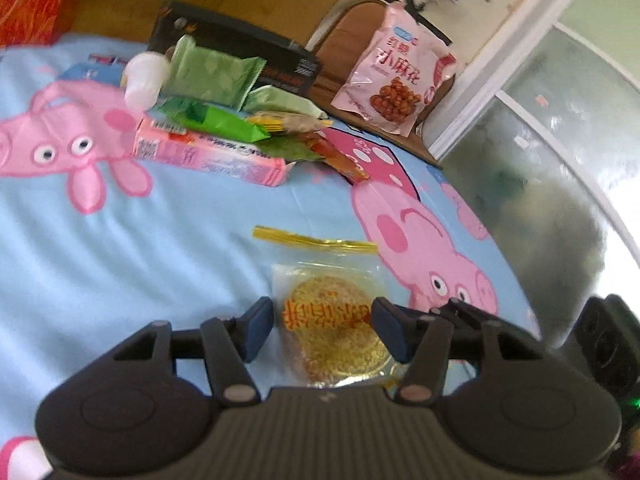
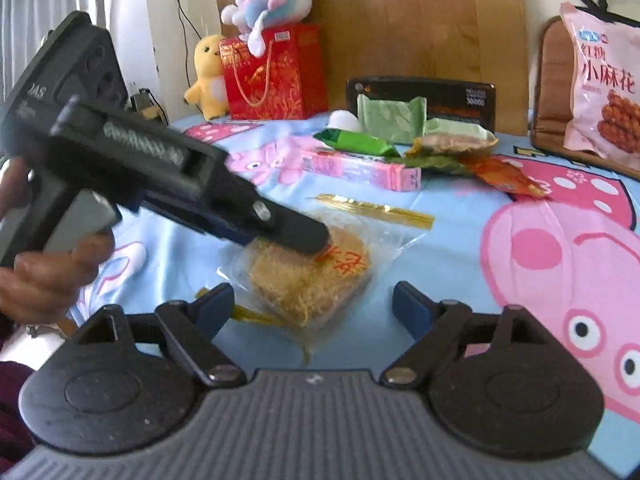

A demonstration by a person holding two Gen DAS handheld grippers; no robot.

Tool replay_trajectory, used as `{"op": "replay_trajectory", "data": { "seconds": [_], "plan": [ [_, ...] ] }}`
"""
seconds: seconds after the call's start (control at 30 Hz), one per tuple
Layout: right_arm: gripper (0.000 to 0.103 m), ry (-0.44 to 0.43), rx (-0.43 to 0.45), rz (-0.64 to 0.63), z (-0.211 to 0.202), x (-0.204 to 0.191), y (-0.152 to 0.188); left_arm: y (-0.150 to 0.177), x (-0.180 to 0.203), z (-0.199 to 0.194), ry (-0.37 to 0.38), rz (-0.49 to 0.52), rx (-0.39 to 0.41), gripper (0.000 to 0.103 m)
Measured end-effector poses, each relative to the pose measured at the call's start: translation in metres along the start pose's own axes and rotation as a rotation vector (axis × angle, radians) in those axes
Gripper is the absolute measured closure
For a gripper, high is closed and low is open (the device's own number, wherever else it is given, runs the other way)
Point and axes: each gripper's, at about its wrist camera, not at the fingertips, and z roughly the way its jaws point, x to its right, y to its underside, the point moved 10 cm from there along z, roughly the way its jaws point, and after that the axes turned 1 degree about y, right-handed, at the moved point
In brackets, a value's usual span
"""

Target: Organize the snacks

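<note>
A round golden pastry (image 1: 336, 336) with red lettering, sealed in a clear bag with a gold strip (image 1: 316, 240), lies on the light blue cartoon-pig bed sheet (image 1: 120, 260). My left gripper (image 1: 324, 330) is open and straddles it, a blue pad close on either side. In the right wrist view its fingers (image 2: 296, 232) reach down from the left over the pastry (image 2: 308, 280), with a hand (image 2: 48, 276) on the handle. My right gripper (image 2: 314, 306) stands wide open just short of the bag, holding nothing.
Farther back is a snack pile: a pink box (image 1: 208, 156), green packets (image 1: 212, 72), an orange packet (image 2: 504, 178) and a black box (image 1: 240, 48). A pink bag of twists (image 1: 396, 76) leans on a wooden chair. A red gift bag (image 2: 272, 76) and plush toys stand behind.
</note>
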Motion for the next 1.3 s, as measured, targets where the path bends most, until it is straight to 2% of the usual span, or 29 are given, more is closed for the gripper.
{"op": "replay_trajectory", "data": {
  "seconds": [0.07,0.17,0.37,0.53,0.67,0.8,0.9,1.0,1.03,1.1,1.2,1.3],
  "plan": [
    [0.023,-0.015,0.004,0.008,-0.001,0.0,0.001,0.003,0.003,-0.001,-0.01,0.005,0.001,0.05],
    [0.026,-0.005,0.018,0.007,0.0,0.002,-0.001,-0.001,0.001,-0.001,-0.055,0.013,0.021,0.05],
    [0.027,0.044,0.108,-0.027,0.001,0.001,-0.03,-0.045,0.009,-0.017,-0.064,0.057,0.115,0.05],
    [0.027,0.075,0.2,-0.078,0.002,0.014,-0.084,-0.111,0.018,-0.022,-0.074,0.112,0.191,0.05],
    [0.027,0.062,0.237,-0.073,0.029,0.044,-0.141,-0.181,0.006,-0.009,-0.098,0.121,0.242,0.05],
    [0.027,0.007,0.187,-0.011,0.085,0.082,-0.197,-0.249,-0.036,0.021,-0.122,0.061,0.239,0.05],
    [0.027,-0.032,0.113,0.06,0.136,0.109,-0.222,-0.279,-0.075,0.051,-0.153,-0.002,0.207,0.05],
    [0.024,-0.051,0.041,0.125,0.177,0.123,-0.224,-0.286,-0.103,0.07,-0.204,-0.044,0.174,0.05],
    [0.022,-0.041,0.019,0.138,0.189,0.129,-0.223,-0.285,-0.107,0.069,-0.203,-0.057,0.172,0.05],
    [0.021,0.024,0.014,0.149,0.192,0.138,-0.221,-0.28,-0.107,0.049,-0.15,-0.059,0.227,0.048],
    [0.021,0.021,0.088,0.152,0.158,0.139,-0.214,-0.259,-0.108,0.01,-0.128,-0.059,0.288,0.047],
    [0.023,-0.015,0.182,0.15,0.114,0.132,-0.198,-0.234,-0.122,-0.003,-0.113,-0.107,0.289,0.047]
  ]
}}
